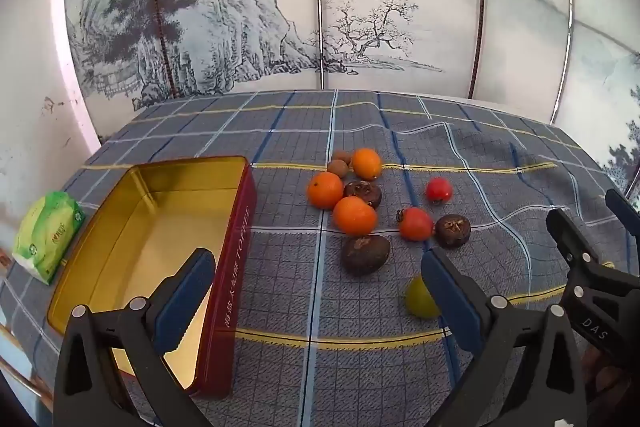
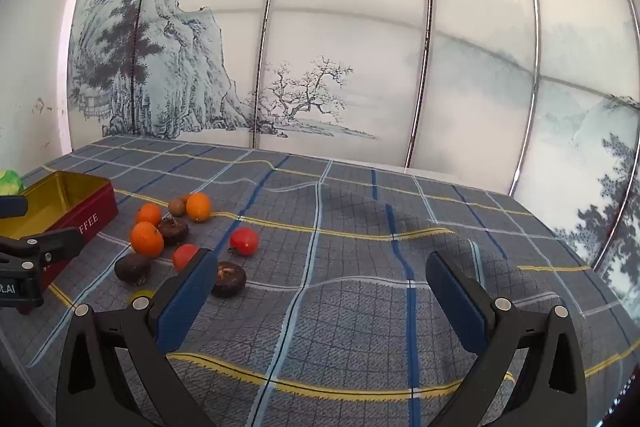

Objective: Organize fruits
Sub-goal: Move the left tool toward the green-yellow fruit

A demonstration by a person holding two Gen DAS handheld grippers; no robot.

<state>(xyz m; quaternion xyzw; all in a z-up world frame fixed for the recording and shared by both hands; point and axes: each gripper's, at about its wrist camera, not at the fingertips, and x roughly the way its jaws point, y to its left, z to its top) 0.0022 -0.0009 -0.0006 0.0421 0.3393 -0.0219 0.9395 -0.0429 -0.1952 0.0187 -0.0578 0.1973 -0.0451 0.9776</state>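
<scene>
A red tin (image 1: 236, 259) with a bare gold inside lies open on the checked cloth, at the left. To its right sit loose fruits: three oranges (image 1: 354, 215), two red fruits (image 1: 416, 223), several dark brown fruits (image 1: 365, 254), two small tan ones (image 1: 338, 167) and a green fruit (image 1: 420, 299). My left gripper (image 1: 320, 267) is open above the cloth between tin and fruits, holding nothing. The right gripper (image 2: 322, 275) is open too, over bare cloth right of the fruits (image 2: 147, 238); its left finger hides part of a red fruit (image 2: 183, 255). The tin (image 2: 90, 215) appears far left.
A green tissue pack (image 1: 48, 235) lies left of the tin, near the table's edge. A painted folding screen (image 1: 320, 7) stands close behind the table. The cloth (image 2: 360, 227) is wrinkled at the right. The right gripper's body (image 1: 592, 267) shows at the right edge of the left wrist view.
</scene>
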